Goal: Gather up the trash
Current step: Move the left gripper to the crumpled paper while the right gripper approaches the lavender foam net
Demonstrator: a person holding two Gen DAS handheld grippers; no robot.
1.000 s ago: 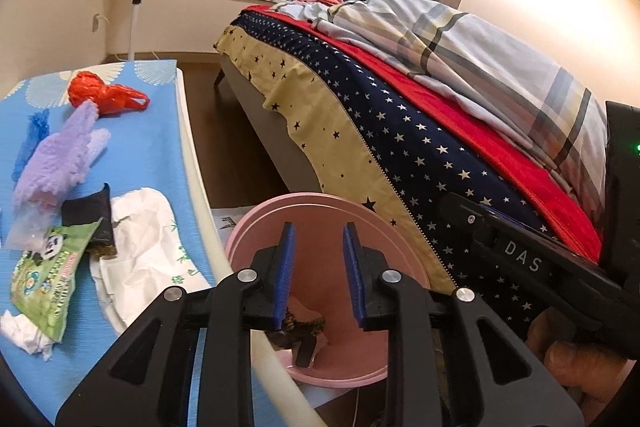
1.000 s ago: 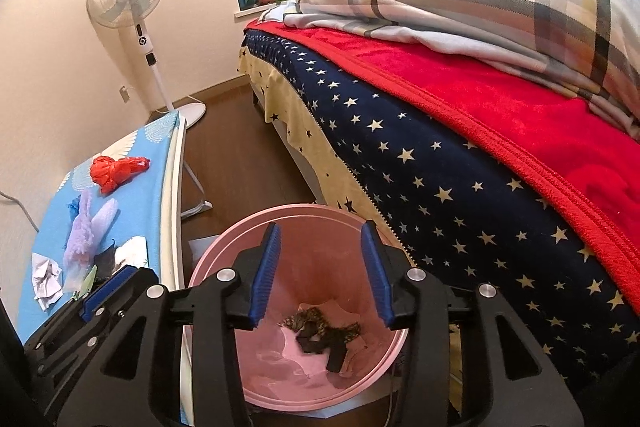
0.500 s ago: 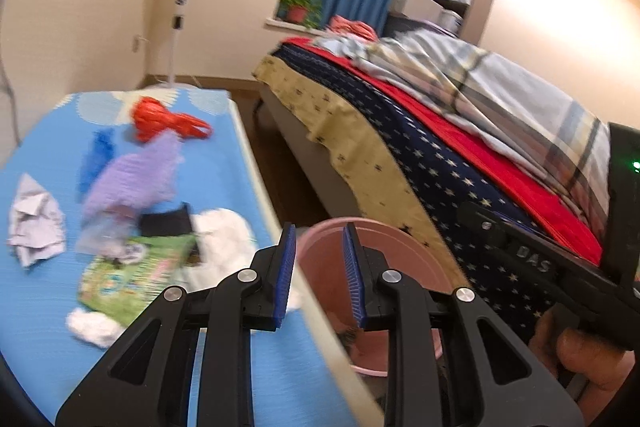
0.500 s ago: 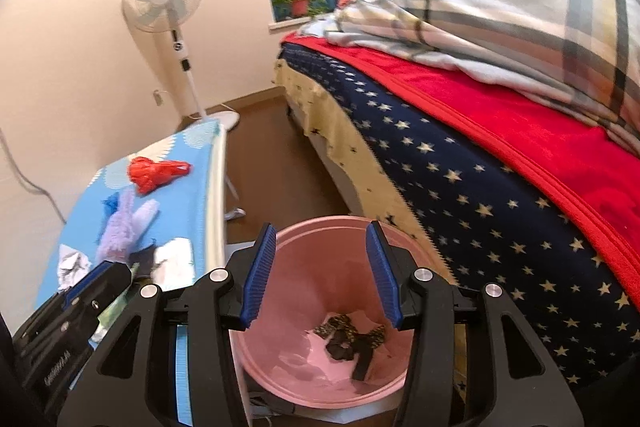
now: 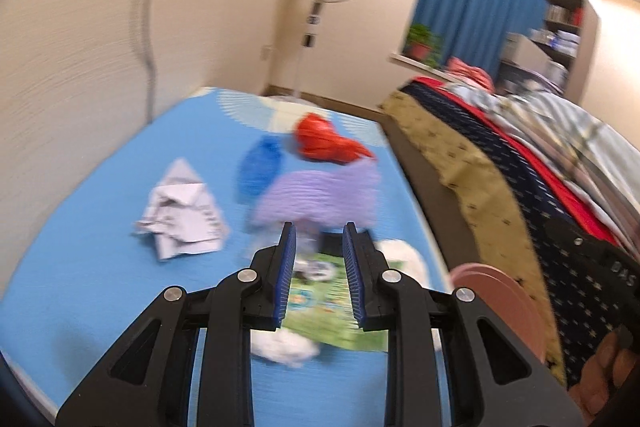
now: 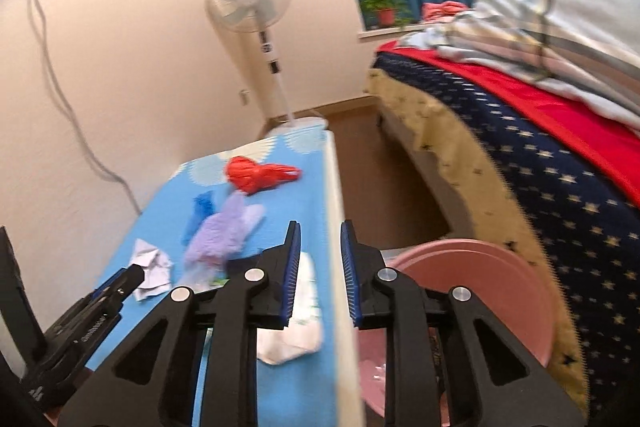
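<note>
Both the left gripper [image 5: 319, 277] and right gripper [image 6: 320, 275] are hovering with fingers apart and empty, a few scraps lying in the pink bin [image 6: 516, 291], most litter—crumpled paper [image 5: 182, 213], green wrapper [image 5: 324, 311], red bag [image 5: 326, 143]—waiting on the blue surface [image 5: 120, 267].

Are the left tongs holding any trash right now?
No, the left tongs stand open with nothing between their blue pads, above the green printed wrapper lying on the blue table.

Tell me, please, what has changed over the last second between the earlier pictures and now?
Both grippers swung left, away from above the pink bin toward the blue board. The left gripper now points at the green wrapper; the right gripper sits over the board's edge. Nothing was grabbed or released; both are open and empty. The litter lies as before.
</note>
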